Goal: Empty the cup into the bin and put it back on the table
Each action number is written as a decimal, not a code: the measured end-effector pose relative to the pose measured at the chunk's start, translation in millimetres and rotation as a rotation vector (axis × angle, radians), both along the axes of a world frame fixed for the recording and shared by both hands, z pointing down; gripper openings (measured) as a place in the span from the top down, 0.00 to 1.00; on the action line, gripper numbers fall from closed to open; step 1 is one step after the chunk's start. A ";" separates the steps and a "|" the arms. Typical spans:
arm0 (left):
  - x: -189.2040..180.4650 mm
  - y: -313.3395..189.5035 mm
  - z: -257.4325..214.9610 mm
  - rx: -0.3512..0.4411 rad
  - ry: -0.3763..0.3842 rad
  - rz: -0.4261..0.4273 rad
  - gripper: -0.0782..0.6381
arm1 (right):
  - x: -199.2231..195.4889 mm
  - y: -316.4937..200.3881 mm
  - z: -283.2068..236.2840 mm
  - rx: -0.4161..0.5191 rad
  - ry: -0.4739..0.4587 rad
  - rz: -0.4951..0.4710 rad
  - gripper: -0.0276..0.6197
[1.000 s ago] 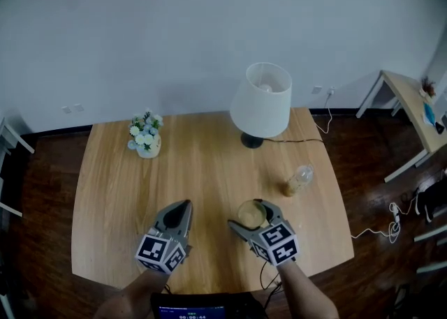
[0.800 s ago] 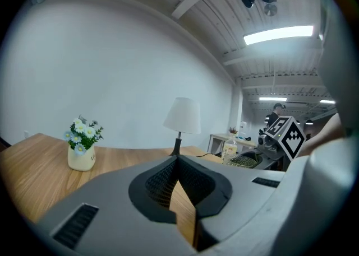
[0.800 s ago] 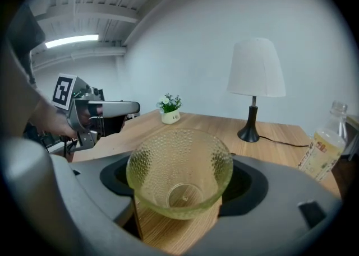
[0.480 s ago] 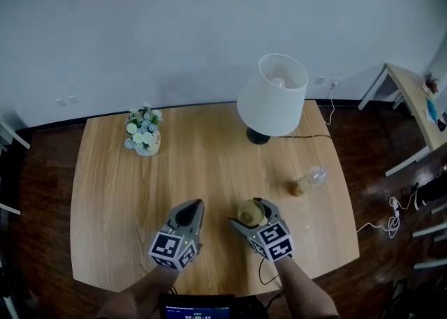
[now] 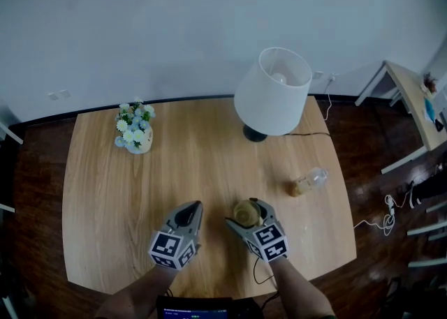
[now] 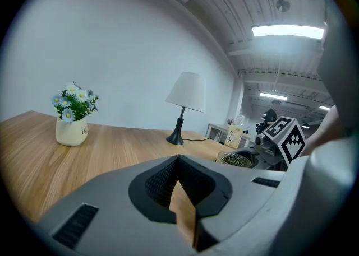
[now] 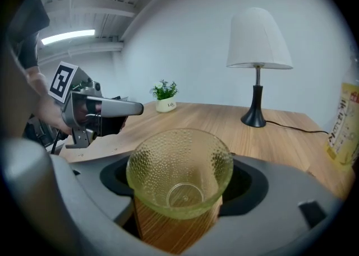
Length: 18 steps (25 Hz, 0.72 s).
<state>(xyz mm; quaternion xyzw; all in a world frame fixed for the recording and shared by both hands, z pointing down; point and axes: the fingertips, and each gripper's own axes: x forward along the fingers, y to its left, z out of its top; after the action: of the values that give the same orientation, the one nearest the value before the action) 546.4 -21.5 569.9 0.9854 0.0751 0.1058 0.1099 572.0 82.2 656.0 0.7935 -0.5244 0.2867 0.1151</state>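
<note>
A yellowish dimpled glass cup (image 5: 246,211) stands upright near the front of the wooden table (image 5: 105,192). My right gripper (image 5: 244,213) is shut on the cup, one jaw pressed on each side. In the right gripper view the cup (image 7: 179,171) looks empty, and wood grain shows beneath it between the right gripper's jaws (image 7: 179,190). My left gripper (image 5: 190,207) hovers just left of the cup, shut with nothing in it; its tips (image 6: 178,159) meet. No bin is in view.
A white-shaded lamp (image 5: 274,91) stands at the back right, its cord running off the table. A clear bottle (image 5: 308,181) sits right of the cup. A small vase of flowers (image 5: 133,129) is at the back left. A side table (image 5: 408,94) stands beyond the right edge.
The right gripper and the cup have shifted slightly left, away from the bottle. The head camera's framing of the table has also drifted. The left gripper stays beside them, still shut.
</note>
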 end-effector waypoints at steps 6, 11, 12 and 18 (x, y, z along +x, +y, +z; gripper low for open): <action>0.4 3.3 7.7 -0.005 -0.010 0.007 0.90 | -3.0 -3.2 8.3 0.008 -0.017 -0.016 0.32; 0.8 1.4 12.5 -0.008 -0.015 0.004 0.90 | -4.2 -7.6 8.5 0.031 -0.001 -0.021 0.32; 0.6 1.4 13.3 -0.009 -0.016 0.005 0.90 | -4.6 -7.8 8.4 0.032 0.006 -0.026 0.32; -5.1 0.6 17.1 -0.008 -0.025 0.007 0.90 | -4.4 -9.9 5.1 0.039 0.032 -0.034 0.31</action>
<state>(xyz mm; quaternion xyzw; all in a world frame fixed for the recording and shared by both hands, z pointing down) 541.3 -20.8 587.0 0.9833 0.0776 0.1180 0.1146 567.6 72.2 661.0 0.7910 -0.5414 0.2615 0.1130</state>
